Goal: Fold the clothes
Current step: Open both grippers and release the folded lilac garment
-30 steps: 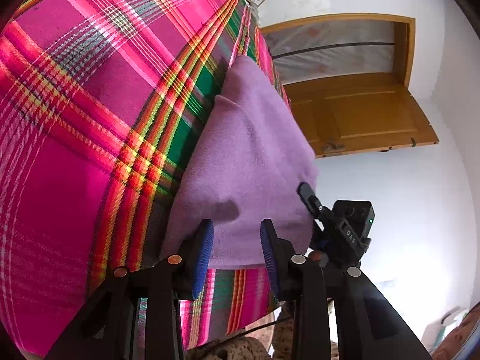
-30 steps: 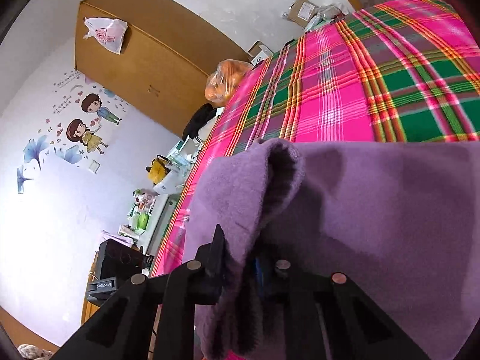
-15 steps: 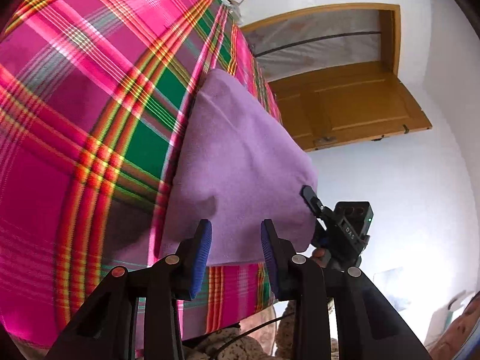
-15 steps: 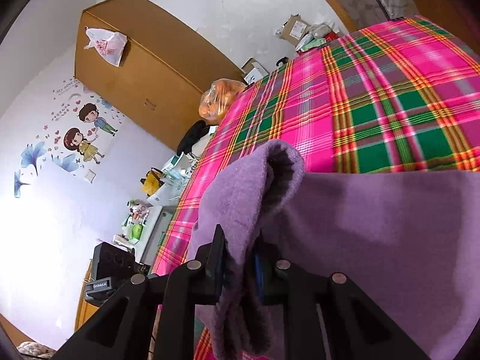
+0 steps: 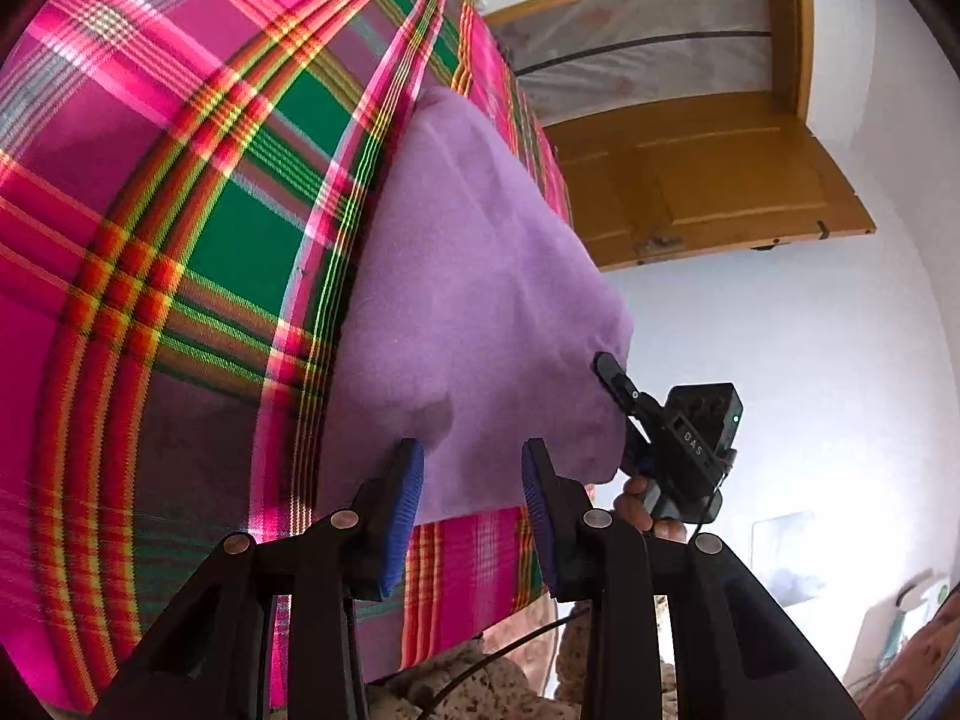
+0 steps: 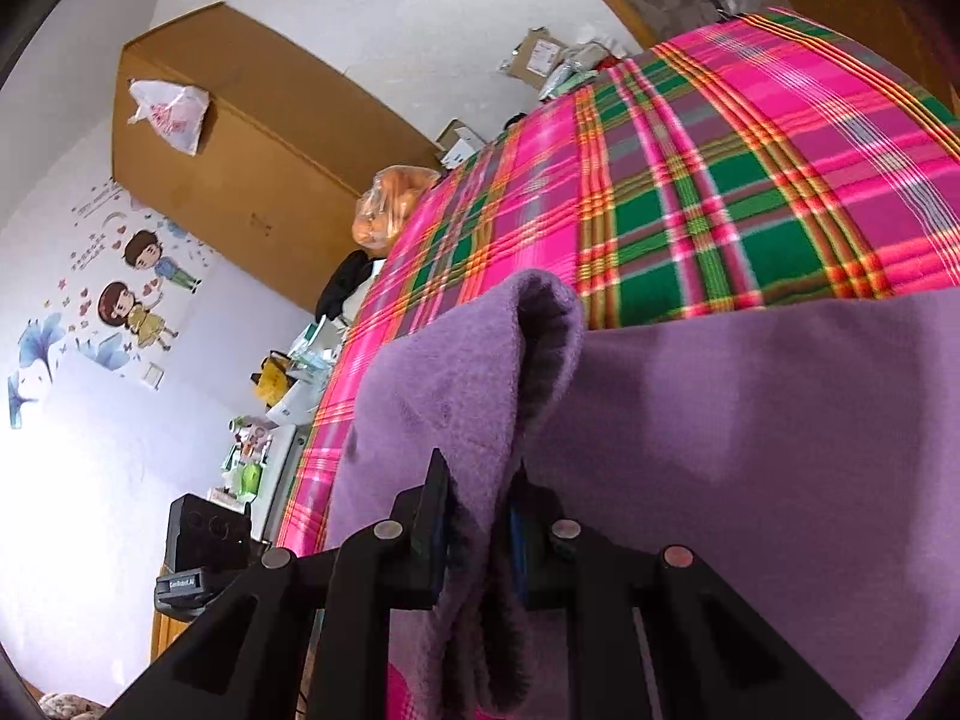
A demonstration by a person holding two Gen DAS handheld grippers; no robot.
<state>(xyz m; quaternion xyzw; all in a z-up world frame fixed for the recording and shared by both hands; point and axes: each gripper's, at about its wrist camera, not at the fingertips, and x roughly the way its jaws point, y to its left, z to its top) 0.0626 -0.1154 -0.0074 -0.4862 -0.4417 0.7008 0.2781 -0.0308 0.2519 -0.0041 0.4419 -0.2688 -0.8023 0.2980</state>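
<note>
A purple fleece garment [image 5: 480,276] lies on a bed with a pink, green and orange plaid cover [image 5: 180,192]. My left gripper [image 5: 474,492] is open, its blue pads just above the garment's near edge with nothing between them. In the same view the right gripper [image 5: 618,384] pinches the garment's right corner, held by a hand [image 5: 642,504]. In the right wrist view my right gripper [image 6: 477,510] is shut on a bunched fold of the purple garment [image 6: 750,450], which spreads to the right over the plaid cover [image 6: 690,192].
A wooden door [image 5: 708,180] stands open beyond the bed. On the other side are a wooden wardrobe [image 6: 252,174], an orange bag [image 6: 390,204], cardboard boxes [image 6: 540,57] and a cluttered small table [image 6: 258,450]. The left gripper's camera body [image 6: 204,546] shows at lower left.
The left gripper has stayed open and shifted a little over the garment's near edge. The right gripper has kept hold of the fold while the view tilted, showing more of the bed.
</note>
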